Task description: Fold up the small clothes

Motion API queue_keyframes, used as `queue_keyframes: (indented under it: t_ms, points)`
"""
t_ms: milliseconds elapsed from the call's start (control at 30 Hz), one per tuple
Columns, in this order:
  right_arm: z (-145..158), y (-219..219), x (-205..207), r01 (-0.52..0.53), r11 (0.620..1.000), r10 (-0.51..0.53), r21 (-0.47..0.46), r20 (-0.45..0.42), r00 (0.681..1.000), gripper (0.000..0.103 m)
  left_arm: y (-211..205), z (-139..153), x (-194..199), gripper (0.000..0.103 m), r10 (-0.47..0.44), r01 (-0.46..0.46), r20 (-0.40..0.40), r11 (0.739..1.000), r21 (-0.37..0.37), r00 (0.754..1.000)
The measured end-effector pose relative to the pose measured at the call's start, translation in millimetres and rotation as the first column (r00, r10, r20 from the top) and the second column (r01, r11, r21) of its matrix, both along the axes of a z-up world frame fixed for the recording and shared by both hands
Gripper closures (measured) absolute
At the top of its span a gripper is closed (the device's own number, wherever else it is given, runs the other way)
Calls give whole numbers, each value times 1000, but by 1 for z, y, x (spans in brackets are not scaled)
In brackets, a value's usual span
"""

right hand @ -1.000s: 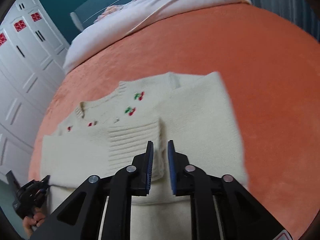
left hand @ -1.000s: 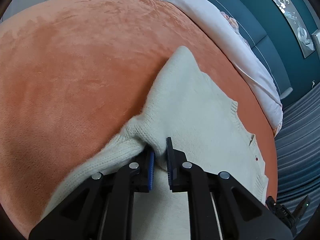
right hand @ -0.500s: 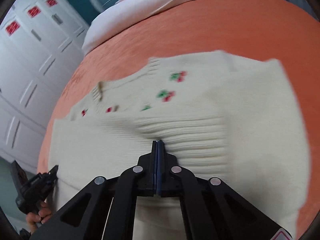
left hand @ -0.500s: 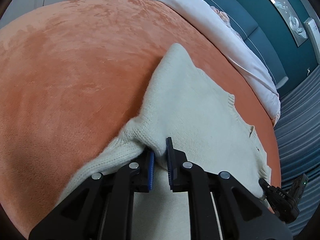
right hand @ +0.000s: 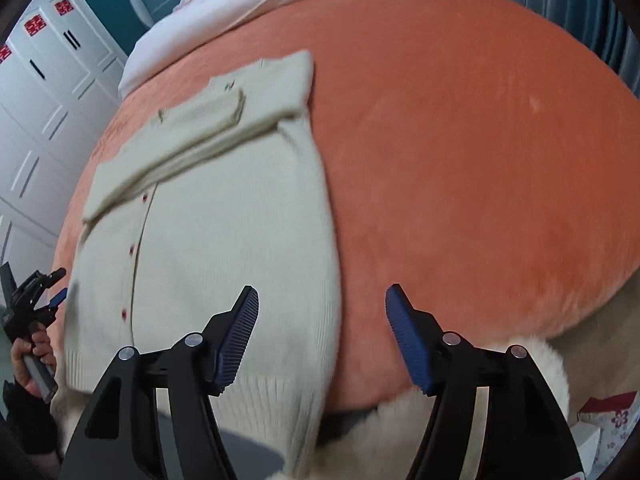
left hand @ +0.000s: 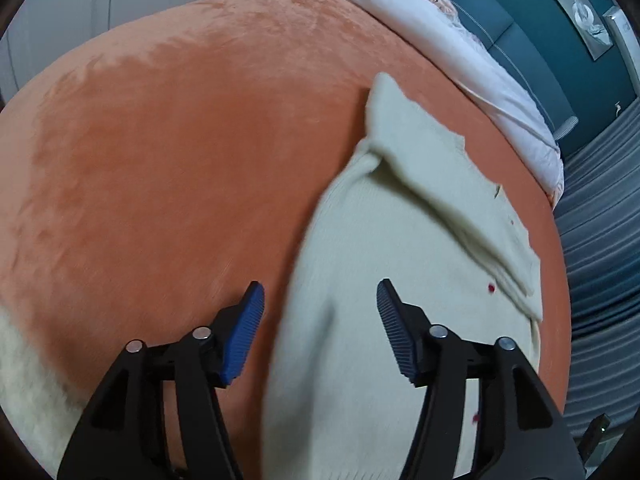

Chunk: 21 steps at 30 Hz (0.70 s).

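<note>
A cream knit cardigan (right hand: 224,216) with small red buttons lies flat on the orange bedspread (right hand: 460,128). Both sleeves are folded across its chest near the collar. It also shows in the left wrist view (left hand: 400,280). My left gripper (left hand: 320,304) is open and empty, above the cardigan's left edge near the hem. My right gripper (right hand: 322,308) is open and empty, above the cardigan's right edge near the ribbed hem. The left gripper also shows in the right wrist view (right hand: 36,296), held in a hand at the far left.
A white duvet (left hand: 460,48) lies across the head of the bed, with a teal headboard (left hand: 540,32) behind. White wardrobe doors (right hand: 44,92) stand left of the bed. A fluffy cream rug (right hand: 500,364) lies below the foot of the bed.
Both grippers have opened and let go of the sleeves, which now lie folded across the chest. Both have drawn back toward the hem end of the cardigan.
</note>
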State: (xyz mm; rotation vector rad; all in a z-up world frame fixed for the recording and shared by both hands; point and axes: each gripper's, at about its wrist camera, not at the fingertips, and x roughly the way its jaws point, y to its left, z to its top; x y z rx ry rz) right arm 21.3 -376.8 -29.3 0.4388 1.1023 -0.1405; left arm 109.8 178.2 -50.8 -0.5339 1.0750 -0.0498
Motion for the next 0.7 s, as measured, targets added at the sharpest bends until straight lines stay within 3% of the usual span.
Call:
queue_keyframes:
  t_ms: [133,200,267,400,433,467,500,533,567,600,633,700]
  points:
    - [-30,23,-34,-5,988,22,154,-109,994,38,10,-15,-59,34,-3,-8,-112,995,-100,994]
    - [-34,33,-42,-25,988,43,151,-113,993,37,5,-24,-78,32,-17,-7,-146,987,-163,989]
    - [-34,45,-39,-74,990,87,119,-114,990,31,-5,-28,-85,29,-36,14,-140,988,-155,989]
    - [-42,54,-27,-107,980,128,168,-119,985,32,-23,-33,-85,26,-60,45,-140,993,-107,988]
    - [-44,55,-25,-107,978,129,177,-116,985,37,-24,-33,-85,26,-59,44,-148,994,-102,987]
    - [-44,56,-22,-106,976,128,192,-107,986,53,-23,-32,-85,27,-58,41,-153,993,-108,986]
    - [-44,57,-19,-103,972,126,212,-97,987,62,-20,-31,-86,35,-54,36,-158,993,-112,986]
    - [-43,57,-18,-101,971,122,218,-86,989,81,-17,-31,-86,46,-53,34,-166,993,-113,985]
    - [-40,58,-16,-106,970,124,220,-68,990,91,-14,-30,-86,54,-61,41,-170,992,-118,983]
    - [-35,59,-15,-113,968,127,224,-49,991,92,-11,-29,-86,88,-88,65,-157,986,-151,984]
    - [-27,59,-16,-122,966,128,230,-13,992,92,-9,-27,-85,93,-120,92,-156,980,-178,980]
    - [-8,60,-20,-149,961,140,234,52,989,93,-6,-14,-88,94,-132,109,-129,979,-173,983]
